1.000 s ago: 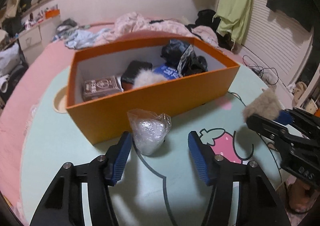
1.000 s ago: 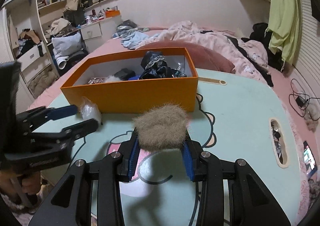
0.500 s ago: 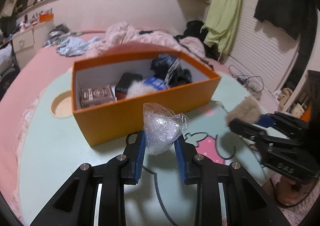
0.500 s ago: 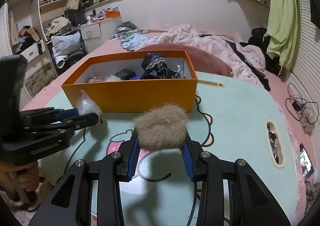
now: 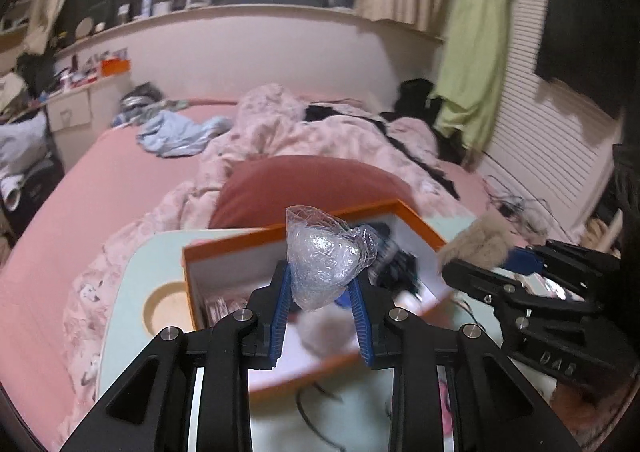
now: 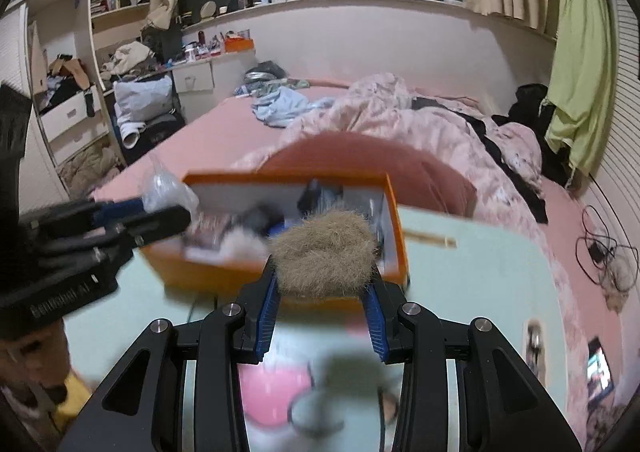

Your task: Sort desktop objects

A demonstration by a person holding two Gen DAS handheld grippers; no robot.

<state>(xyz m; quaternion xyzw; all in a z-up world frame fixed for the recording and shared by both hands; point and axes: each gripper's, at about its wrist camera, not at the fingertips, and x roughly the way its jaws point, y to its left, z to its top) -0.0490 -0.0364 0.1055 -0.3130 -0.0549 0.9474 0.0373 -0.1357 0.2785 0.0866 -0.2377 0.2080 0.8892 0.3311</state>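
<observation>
Above box rim (image 5: 240,242) | left tool (image 5: 320,292) clamps plastic wad (image 5: 326,260) | right tool (image 6: 322,292) clamps fur ball (image 6: 324,248)

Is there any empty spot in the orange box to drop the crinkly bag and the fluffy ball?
The orange box is crowded at its right end with dark things. The barest spot looks to be near its left end, past the white fluff, though blur hides detail. The green table right of the box is bare.
</observation>
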